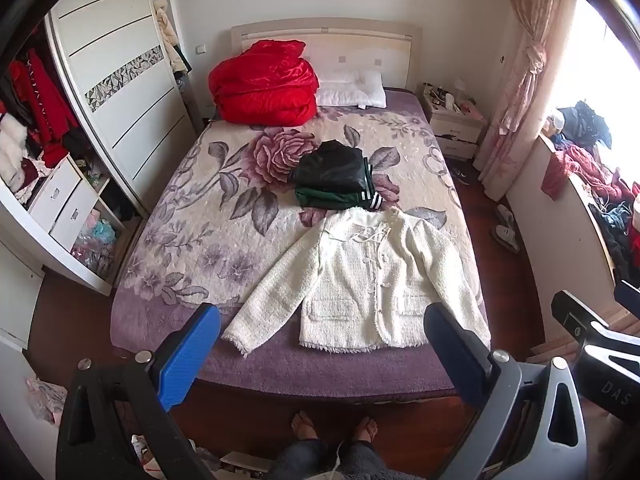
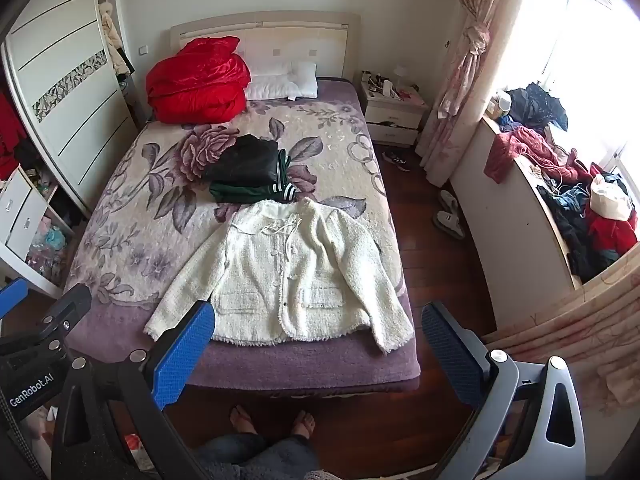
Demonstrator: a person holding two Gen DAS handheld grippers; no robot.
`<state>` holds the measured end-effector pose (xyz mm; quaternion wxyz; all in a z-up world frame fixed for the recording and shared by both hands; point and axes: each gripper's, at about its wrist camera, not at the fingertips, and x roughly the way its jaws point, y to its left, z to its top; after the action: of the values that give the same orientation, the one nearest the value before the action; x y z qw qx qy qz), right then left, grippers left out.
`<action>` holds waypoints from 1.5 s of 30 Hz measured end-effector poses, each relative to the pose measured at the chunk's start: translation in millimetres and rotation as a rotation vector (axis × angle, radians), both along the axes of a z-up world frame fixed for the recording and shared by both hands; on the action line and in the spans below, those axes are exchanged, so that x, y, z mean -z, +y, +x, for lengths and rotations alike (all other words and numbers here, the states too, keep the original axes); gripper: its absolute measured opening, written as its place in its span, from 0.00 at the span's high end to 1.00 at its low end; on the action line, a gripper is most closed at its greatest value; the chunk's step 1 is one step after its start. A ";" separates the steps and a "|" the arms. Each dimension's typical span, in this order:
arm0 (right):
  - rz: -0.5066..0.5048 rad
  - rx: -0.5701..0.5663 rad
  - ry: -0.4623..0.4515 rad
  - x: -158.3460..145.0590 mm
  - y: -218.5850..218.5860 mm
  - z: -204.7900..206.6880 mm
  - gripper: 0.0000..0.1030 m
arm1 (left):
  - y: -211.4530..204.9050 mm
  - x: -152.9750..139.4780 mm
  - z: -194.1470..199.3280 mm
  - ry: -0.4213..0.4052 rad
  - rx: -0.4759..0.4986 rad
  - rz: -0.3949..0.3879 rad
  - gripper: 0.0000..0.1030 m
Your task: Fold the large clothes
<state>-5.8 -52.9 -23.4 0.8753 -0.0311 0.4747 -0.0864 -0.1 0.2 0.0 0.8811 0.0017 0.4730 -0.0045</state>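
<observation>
A white fuzzy jacket [image 1: 360, 280] [image 2: 288, 272] lies spread flat, front up, sleeves out, near the foot of the bed [image 1: 180, 208] [image 2: 120, 208]. Behind it sits a small stack of folded dark clothes: a black garment [image 1: 332, 166] [image 2: 244, 162] on a green one with white stripes [image 1: 340, 196] [image 2: 252, 192]. My left gripper [image 1: 320, 344] hangs open above the bed's foot edge, nothing between its blue pads. My right gripper [image 2: 316, 340] is open too, held high over the same edge, apart from the jacket. The left gripper's body shows at the right wrist view's left edge.
A red quilt [image 1: 264, 84] [image 2: 198, 80] and white pillow [image 1: 352, 90] lie at the headboard. An open wardrobe [image 1: 60, 152] stands left, a nightstand [image 2: 394, 114] and a clothes-piled window ledge [image 2: 560, 184] right. Slippers [image 2: 450, 214] lie on the wood floor. A person's bare feet [image 1: 332, 428] stand at the bed's foot.
</observation>
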 end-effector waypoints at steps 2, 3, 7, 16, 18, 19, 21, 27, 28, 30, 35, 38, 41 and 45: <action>0.003 -0.001 -0.002 -0.2 -0.1 -0.3 0.00 | 0.5 -0.4 -0.2 -0.004 -0.003 0.001 0.00; 0.005 -0.001 -0.001 -0.3 -0.2 -0.4 0.00 | 1.0 -0.5 -0.2 -0.004 -0.003 0.002 0.00; 0.009 -0.002 -0.004 -1.1 -0.4 -1.0 0.00 | 1.3 -8.1 0.0 -0.011 -0.003 0.007 0.00; 0.008 -0.002 -0.007 -2.6 -0.7 -2.8 0.00 | 0.6 -12.8 0.7 -0.022 0.000 0.008 0.00; 0.006 -0.004 -0.008 -3.1 -0.7 -3.3 0.00 | 1.5 -11.5 -1.3 -0.023 0.002 0.007 0.00; 0.009 -0.003 -0.010 -3.1 -1.2 -3.8 0.00 | 1.2 -11.0 -1.6 -0.026 0.001 0.008 0.00; 0.008 -0.004 -0.010 -3.0 -1.4 -4.4 0.00 | 0.6 -11.8 -0.1 -0.026 0.003 0.010 0.00; 0.014 -0.005 -0.010 -7.3 0.7 -3.9 0.00 | 0.3 -15.1 0.1 -0.033 0.001 0.013 0.00; 0.017 -0.005 -0.008 -8.5 1.8 -2.9 0.00 | -0.2 -14.6 0.5 -0.032 0.003 0.013 0.00; 0.014 -0.006 -0.006 -19.2 7.3 -0.8 0.00 | 0.9 -14.9 -0.2 -0.031 0.005 0.008 0.00; 0.013 -0.005 -0.011 -16.9 6.0 -2.1 0.00 | 1.3 -17.8 0.2 -0.033 0.006 0.008 0.00; 0.015 -0.005 -0.013 -12.2 3.0 -4.4 0.00 | 0.2 -19.8 0.5 -0.038 0.004 0.013 0.00; 0.015 -0.006 -0.012 -15.1 4.5 -3.2 0.00 | -0.5 -23.6 0.4 -0.040 0.003 0.011 0.00; 0.018 -0.004 -0.014 -13.1 3.7 -4.9 0.00 | -1.6 -26.7 0.6 -0.041 0.005 0.011 0.00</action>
<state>-10.7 -49.1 -10.3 0.8792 -0.0237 0.4690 -0.0808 0.4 -1.4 26.7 0.8905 0.0076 0.4548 -0.0040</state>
